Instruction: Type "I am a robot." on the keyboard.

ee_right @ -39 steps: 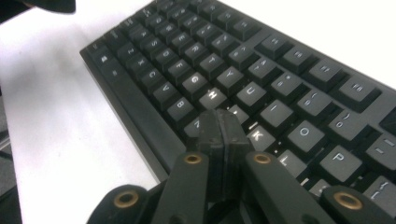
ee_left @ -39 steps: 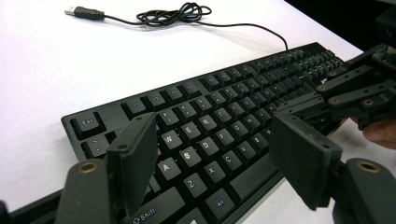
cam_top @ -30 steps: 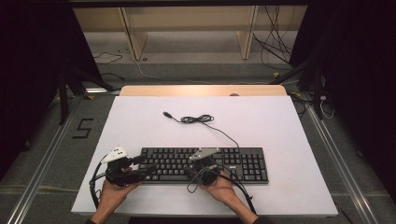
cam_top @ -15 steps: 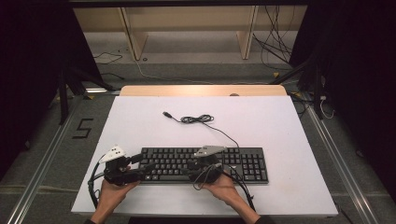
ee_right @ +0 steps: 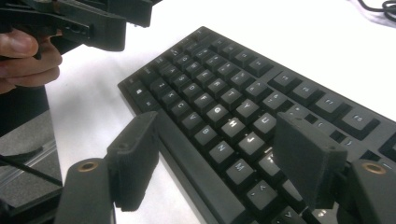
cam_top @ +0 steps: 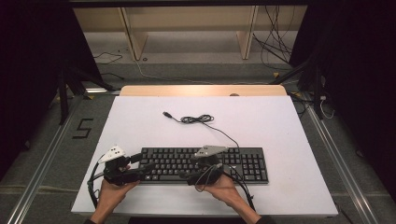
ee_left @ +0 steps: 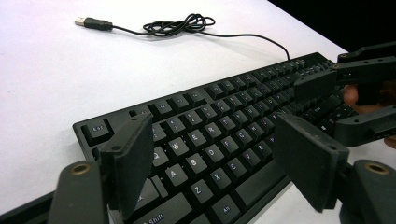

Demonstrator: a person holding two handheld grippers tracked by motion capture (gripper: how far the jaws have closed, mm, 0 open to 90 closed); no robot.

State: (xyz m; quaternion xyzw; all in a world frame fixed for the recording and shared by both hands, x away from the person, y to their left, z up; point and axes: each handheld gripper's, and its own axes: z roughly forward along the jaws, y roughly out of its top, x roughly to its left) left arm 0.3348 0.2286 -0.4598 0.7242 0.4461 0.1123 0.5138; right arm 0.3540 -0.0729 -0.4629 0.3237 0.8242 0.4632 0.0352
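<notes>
A black keyboard (cam_top: 243,163) lies flat near the table's front edge, and its thin cable (cam_top: 200,119) runs to a loose coil and a USB plug (cam_top: 166,114) farther back. My left gripper (cam_top: 145,164) is open over the keyboard's left end, its jaws wide apart above the letter keys (ee_left: 217,140). My right gripper (cam_top: 186,176) points left along the front row, also open with nothing between its jaws (ee_right: 219,135). The keyboard (ee_left: 233,116) and the cable (ee_left: 177,24) show in the left gripper view, with the right gripper (ee_left: 355,93) facing it.
The white table (cam_top: 280,121) has bare surface behind and to the right of the keyboard. A wooden strip (cam_top: 201,90) runs along its far edge. The floor beyond holds shelf legs (cam_top: 133,37) and loose wires (cam_top: 280,46). The left gripper (ee_right: 93,18) appears at the right gripper view's top left.
Both hands stay at the keyboard's front. The right gripper has edged slightly back over the keys; the left one has barely moved.
</notes>
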